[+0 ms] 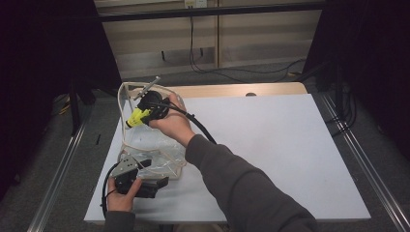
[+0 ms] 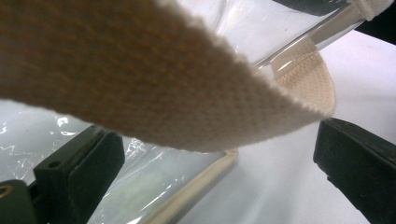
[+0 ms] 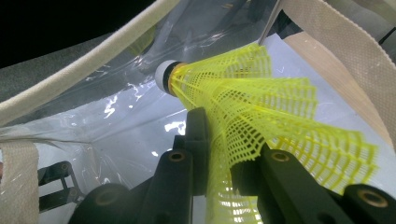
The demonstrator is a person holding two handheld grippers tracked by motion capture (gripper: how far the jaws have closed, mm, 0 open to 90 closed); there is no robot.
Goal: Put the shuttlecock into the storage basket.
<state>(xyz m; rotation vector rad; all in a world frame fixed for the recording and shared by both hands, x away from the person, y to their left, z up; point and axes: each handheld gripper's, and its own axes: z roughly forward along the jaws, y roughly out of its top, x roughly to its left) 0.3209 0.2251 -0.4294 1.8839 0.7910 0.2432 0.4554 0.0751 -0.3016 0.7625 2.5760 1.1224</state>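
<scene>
At the left of the high view the left gripper (image 1: 162,182) lies low over the front left part of the desk (image 1: 270,145), held in the person's left hand (image 1: 120,195), its grey three-cornered plate on top and its cable looping off the desk's front edge. Its fingers (image 2: 84,172) point at the near end of a clear plastic bag (image 1: 150,150) edged with cream webbing. In the left gripper view those fingers stand well apart; a broad webbing strap (image 2: 140,79) of the bag hangs in a loop across the gap and above it, and the pads do not press on it, so this gripper has hold of nothing.

Further right and farther back, the right hand (image 1: 171,123) carries the right gripper (image 1: 131,121) over the bag's open mouth, the sleeve reaching in from the bottom of the high view. A yellow shuttlecock (image 3: 261,126) sits between its fingers (image 3: 198,140): in the right gripper view the pads are closed nearly together, squeezing the mesh skirt near its wide end, while the white-rimmed cork tip points away, toward the bag's clear wall. The bag's webbing handles frame the shuttlecock on both sides, so it hangs at the bag's mouth, above the white desk sheet.

No brand, label or writing can be read on the bag, the shuttlecock or either gripper.
</scene>
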